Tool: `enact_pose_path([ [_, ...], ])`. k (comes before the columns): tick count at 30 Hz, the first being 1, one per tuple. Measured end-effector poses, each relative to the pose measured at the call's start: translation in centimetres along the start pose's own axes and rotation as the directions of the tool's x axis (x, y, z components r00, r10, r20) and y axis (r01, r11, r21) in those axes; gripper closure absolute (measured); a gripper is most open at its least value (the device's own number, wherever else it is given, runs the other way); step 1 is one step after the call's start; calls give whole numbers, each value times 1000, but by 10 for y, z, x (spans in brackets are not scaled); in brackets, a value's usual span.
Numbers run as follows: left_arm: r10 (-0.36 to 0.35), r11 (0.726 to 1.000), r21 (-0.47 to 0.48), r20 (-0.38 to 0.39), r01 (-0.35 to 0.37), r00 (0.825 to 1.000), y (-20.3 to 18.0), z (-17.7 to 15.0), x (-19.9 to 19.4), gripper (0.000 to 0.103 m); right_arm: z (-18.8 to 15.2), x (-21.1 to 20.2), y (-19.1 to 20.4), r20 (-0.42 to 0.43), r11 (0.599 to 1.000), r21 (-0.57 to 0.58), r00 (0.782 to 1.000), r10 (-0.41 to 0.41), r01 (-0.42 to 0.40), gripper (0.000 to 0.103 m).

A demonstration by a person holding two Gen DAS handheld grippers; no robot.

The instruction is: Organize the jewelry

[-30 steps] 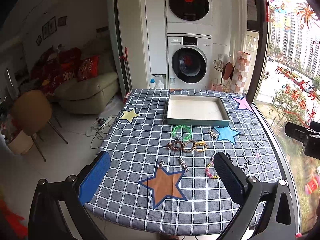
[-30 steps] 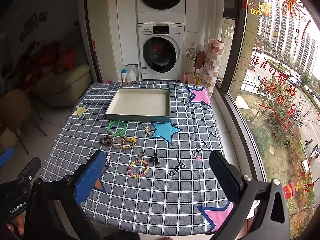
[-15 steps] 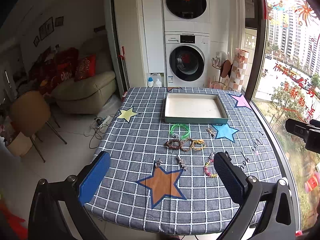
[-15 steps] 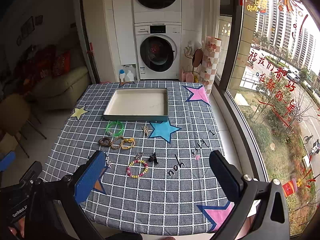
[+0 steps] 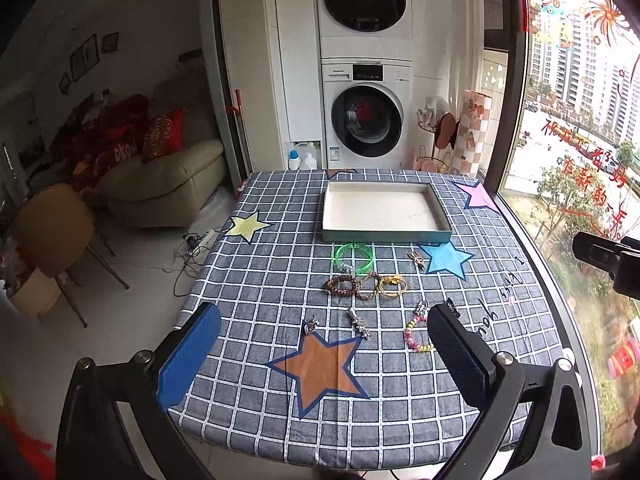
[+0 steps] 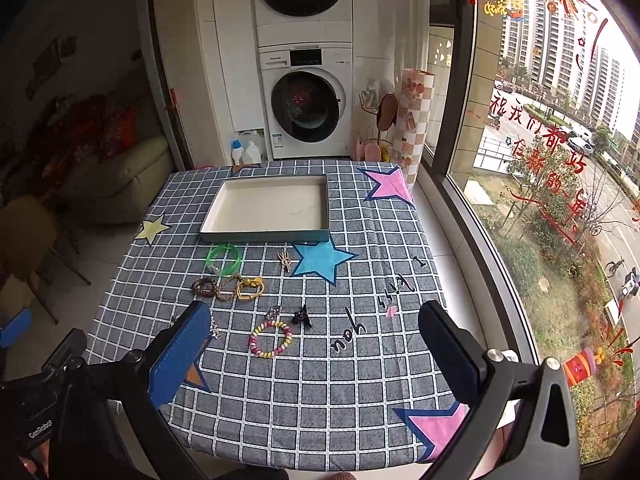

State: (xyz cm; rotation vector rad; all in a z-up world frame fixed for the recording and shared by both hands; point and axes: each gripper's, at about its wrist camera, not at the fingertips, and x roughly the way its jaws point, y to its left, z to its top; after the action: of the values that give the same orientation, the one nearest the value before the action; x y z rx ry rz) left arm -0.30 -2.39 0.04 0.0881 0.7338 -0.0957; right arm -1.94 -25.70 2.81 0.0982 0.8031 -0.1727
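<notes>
Overhead, both grippers hang above the near edge of the table (image 5: 256,280), which wears a grey checked cloth printed with coloured stars. The left gripper (image 5: 324,354) has its blue-padded fingers spread wide with nothing between them, and the orange star near the table's front edge shows in the gap. The right gripper (image 6: 314,350) is spread just as wide and holds nothing either; it sits nearer the window-side edge.

A shallow white tray (image 5: 386,236) with a grey-green outer wall rests toward the far edge of the table, and no jewelry is visible in it. All the jewelry lies on the cloth between the tray and the front edge. A green bangle (image 5: 354,259) lies just in front of the tray's near wall, and a small gold clip (image 5: 416,259) lies beside the blue star. In front of the bangle a dark beaded bracelet (image 5: 341,285), a braided brown loop (image 5: 370,290) and a yellow bracelet (image 5: 392,286) lie in a row, touching or nearly so. Closer to the front edge are a small silver charm (image 5: 311,325) at the orange star's tip, a silver pendant (image 5: 359,322), and a pastel beaded bracelet (image 6: 271,338), which the left gripper's right finger partly hides in its own view. Beside that bracelet lie a silver trinket (image 6: 274,312) and a small black piece (image 6: 301,316).
</notes>
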Motion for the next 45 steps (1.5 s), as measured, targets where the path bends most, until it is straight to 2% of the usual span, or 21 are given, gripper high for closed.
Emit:
enact_pose_path([
  [45, -15, 999, 31, -44, 17, 999, -6, 4, 18, 0, 1, 13, -6, -22, 999, 31, 1000, -6, 7, 0],
])
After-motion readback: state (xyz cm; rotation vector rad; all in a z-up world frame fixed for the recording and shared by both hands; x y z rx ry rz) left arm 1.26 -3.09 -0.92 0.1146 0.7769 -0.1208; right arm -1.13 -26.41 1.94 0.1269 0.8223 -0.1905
